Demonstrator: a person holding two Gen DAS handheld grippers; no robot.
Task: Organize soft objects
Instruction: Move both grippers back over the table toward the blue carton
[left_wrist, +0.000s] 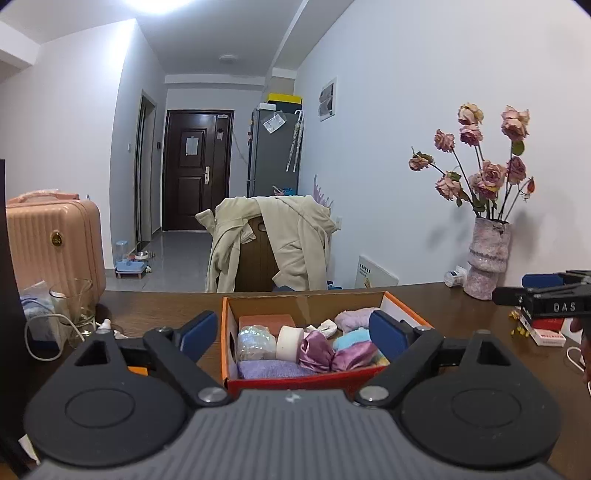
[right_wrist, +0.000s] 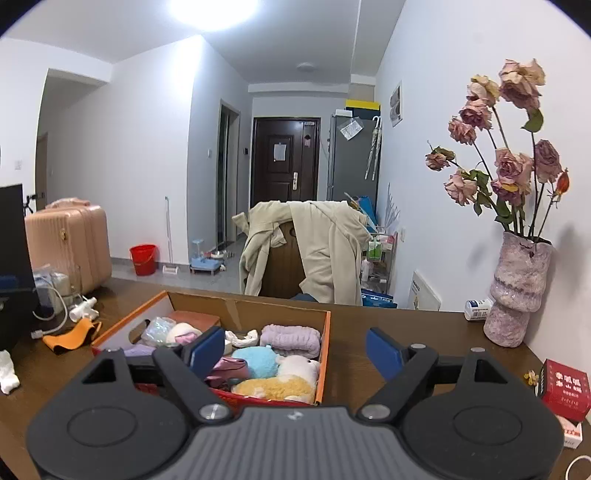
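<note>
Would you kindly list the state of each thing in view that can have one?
left hand-held gripper: open, empty.
right hand-held gripper: open, empty.
orange box: lidless, packed with soft items.
front door: closed.
beige coat: draped over a chair.
roses: dried, standing in the vase.
</note>
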